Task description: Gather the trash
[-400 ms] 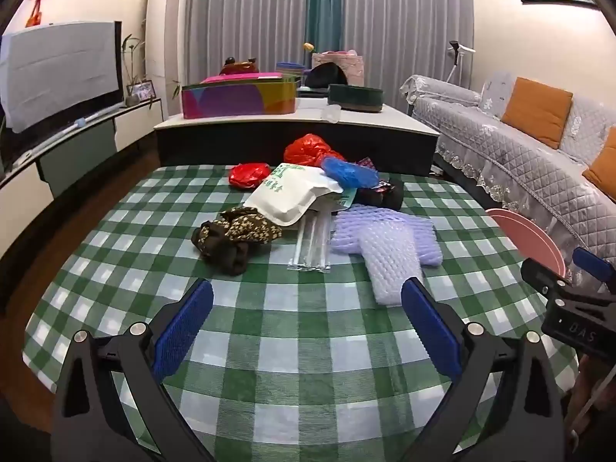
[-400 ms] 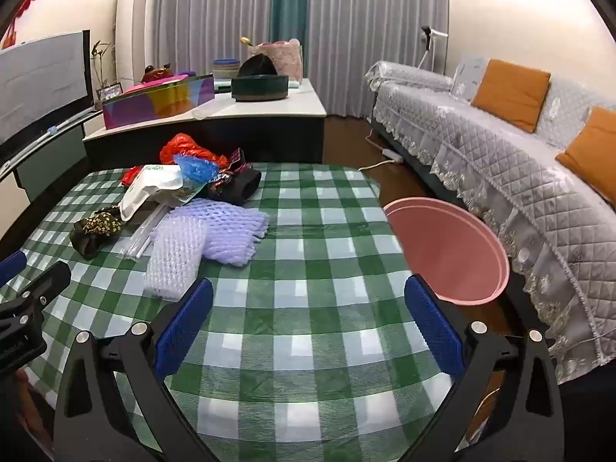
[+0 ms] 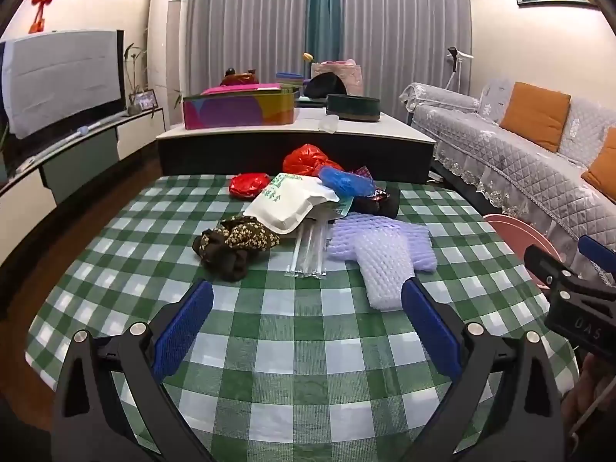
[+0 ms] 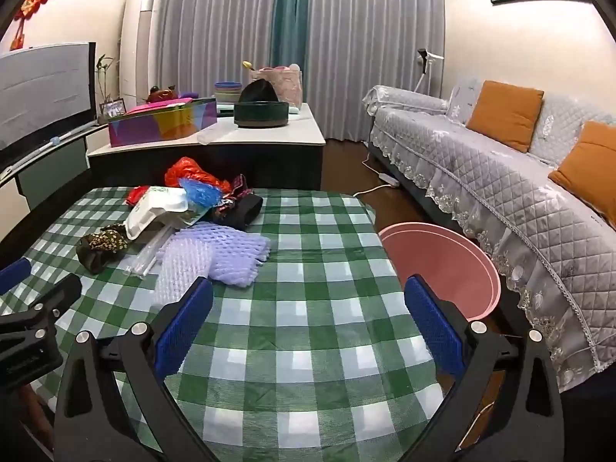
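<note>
Left view: my left tongs (image 3: pixel 307 321) gape fully open and empty over bare checked cloth, the trash heaped just ahead mid-table (image 3: pixel 300 392); the foam sleeve (image 3: pixel 385 265) nearest looks light, squashy and easy to pinch at its near end, the straw packet (image 3: pixel 308 248) thin and slippery, the white foam box (image 3: pixel 288 208) stiff but crushable. Right view: my right tongs (image 4: pixel 308 325) also stand wide open holding nothing, the pink bin (image 4: pixel 442 265) sits just off the table's right edge, open cloth between pile and bin.

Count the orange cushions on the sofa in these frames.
2. One orange cushion leans on the sofa backrest farther back; the second cushion sits nearer the camera, cut by the frame edge. More may lie out of view.
</note>
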`<state>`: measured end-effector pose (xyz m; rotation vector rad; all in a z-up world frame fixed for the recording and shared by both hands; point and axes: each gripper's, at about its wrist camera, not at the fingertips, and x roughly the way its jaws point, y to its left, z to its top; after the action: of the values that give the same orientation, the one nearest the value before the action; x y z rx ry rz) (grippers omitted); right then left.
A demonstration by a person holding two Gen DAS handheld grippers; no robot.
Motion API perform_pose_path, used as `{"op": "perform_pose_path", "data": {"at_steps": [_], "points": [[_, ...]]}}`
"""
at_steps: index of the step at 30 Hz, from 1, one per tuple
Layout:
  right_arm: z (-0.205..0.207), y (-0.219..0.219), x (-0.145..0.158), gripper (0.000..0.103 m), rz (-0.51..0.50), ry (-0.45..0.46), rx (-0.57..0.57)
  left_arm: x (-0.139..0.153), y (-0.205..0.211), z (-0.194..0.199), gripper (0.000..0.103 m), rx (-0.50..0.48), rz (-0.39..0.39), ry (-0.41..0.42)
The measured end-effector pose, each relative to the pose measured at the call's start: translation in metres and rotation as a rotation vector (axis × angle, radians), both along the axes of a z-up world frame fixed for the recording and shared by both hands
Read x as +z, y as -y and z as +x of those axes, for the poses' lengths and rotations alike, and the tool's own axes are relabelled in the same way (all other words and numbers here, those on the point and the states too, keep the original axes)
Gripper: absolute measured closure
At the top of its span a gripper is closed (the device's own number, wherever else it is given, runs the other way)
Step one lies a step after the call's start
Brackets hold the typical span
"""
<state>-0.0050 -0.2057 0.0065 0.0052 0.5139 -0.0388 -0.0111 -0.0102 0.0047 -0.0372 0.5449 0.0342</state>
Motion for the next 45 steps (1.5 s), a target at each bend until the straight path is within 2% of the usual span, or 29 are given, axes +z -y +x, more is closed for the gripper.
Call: {"op": "perform_pose_path", "data": {"at_steps": [4,27,45], "points": [[0.0017,0.0021,-0.0005,0.006,0.025,-0.024,0.018,-0.0016,0.0012,0.0022,0.011,-0.028,-0.012,-0.018],[0.0003,-0.0018,0.0028,0.007,0.026,-0.013,0.031,-0.0004,0.0059,0.0020,0.011,-0.033,-0.007,-0.019],[0.0004,-0.0049,0.0041,0.013,0.027,-0.014,0.045,-0.0008,0.0064,0.0016,0.011,-0.032,-0.008,-0.019]]}}
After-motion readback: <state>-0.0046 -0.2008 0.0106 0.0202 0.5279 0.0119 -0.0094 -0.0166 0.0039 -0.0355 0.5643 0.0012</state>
